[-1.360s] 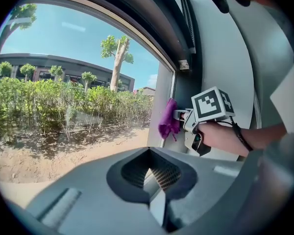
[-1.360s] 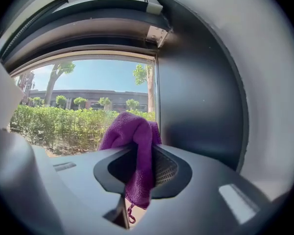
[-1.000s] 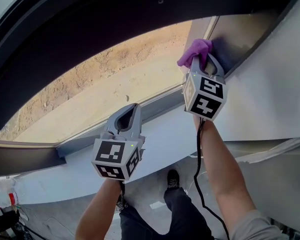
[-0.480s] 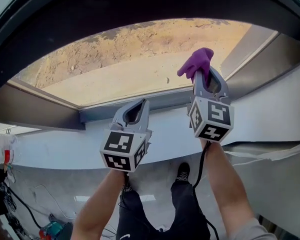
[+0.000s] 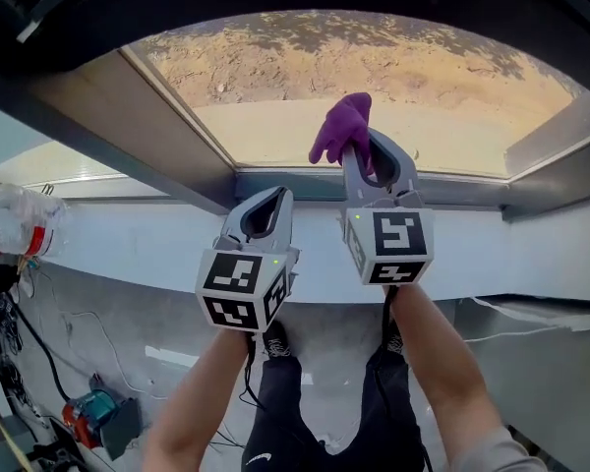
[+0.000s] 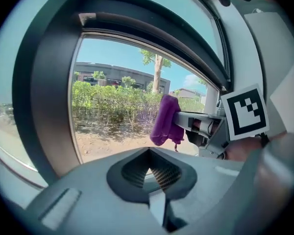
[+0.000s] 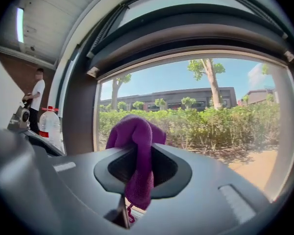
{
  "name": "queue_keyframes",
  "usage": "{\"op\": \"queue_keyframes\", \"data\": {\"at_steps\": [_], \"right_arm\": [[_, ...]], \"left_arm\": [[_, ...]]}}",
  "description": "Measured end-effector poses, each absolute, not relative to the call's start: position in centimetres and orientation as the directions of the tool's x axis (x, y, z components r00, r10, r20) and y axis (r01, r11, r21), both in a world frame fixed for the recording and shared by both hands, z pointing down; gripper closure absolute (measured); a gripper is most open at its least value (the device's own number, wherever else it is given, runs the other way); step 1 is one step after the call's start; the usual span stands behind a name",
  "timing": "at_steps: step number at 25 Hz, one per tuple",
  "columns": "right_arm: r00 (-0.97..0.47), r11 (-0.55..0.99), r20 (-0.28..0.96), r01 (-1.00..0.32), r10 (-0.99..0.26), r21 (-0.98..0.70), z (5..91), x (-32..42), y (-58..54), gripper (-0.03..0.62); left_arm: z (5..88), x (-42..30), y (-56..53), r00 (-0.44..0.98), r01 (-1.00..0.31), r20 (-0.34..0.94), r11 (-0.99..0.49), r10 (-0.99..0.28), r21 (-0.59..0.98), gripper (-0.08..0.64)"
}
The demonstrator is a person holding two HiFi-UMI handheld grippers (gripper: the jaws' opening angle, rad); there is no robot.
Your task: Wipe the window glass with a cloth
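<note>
The right hand-held gripper pinches a purple cloth. The cloth's bunched top stands clear above the jaws, and its lower end hangs down between them, partly hidden. The cloth is held up before the window glass, near the lower frame; whether it touches the pane cannot be told. The left hand-held gripper is pressed together on nothing, just beside the right one, over the white sill. The marker cubes hide the person's hands.
</note>
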State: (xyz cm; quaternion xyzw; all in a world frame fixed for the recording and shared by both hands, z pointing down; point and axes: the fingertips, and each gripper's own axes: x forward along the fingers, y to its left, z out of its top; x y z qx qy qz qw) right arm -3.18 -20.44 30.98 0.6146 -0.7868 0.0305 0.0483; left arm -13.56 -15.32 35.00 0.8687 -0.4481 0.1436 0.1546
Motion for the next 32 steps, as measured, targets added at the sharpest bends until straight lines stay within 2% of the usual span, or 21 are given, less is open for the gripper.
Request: {"op": "queue_keyframes", "data": {"at_steps": [6, 15, 24, 32], "right_arm": [[-0.411, 0.420, 0.126, -0.906, -0.903, 0.048, 31.1, -15.2, -22.6, 0.505], [-0.488, 0.507, 0.174, -0.857, -0.856, 0.090, 32.0, -25.4, -27.3, 0.505], [-0.473, 0.490, 0.169, -0.868, -0.865, 0.076, 33.2, -27.4, -29.3, 0.506], [-0.438, 0.452, 0.156, -0.890, -0.885, 0.066, 33.4, -22.9, -28.7, 0.506]], "left_arm": [[35.5, -22.4, -15.5, 0.470, -0.880, 0.396, -0.454, -0.788, 0.140, 0.560], [36.6, -30.4, -16.0, 0.448, -0.893, 0.405, -0.417, -0.797, 0.168, 0.560], [37.9, -31.3, -17.0, 0.477, -0.878, 0.402, -0.446, -0.782, 0.175, 0.560], [38.8, -27.7, -17.3, 0.510, -0.858, 0.411, -0.482, -0.755, 0.178, 0.560]]}}
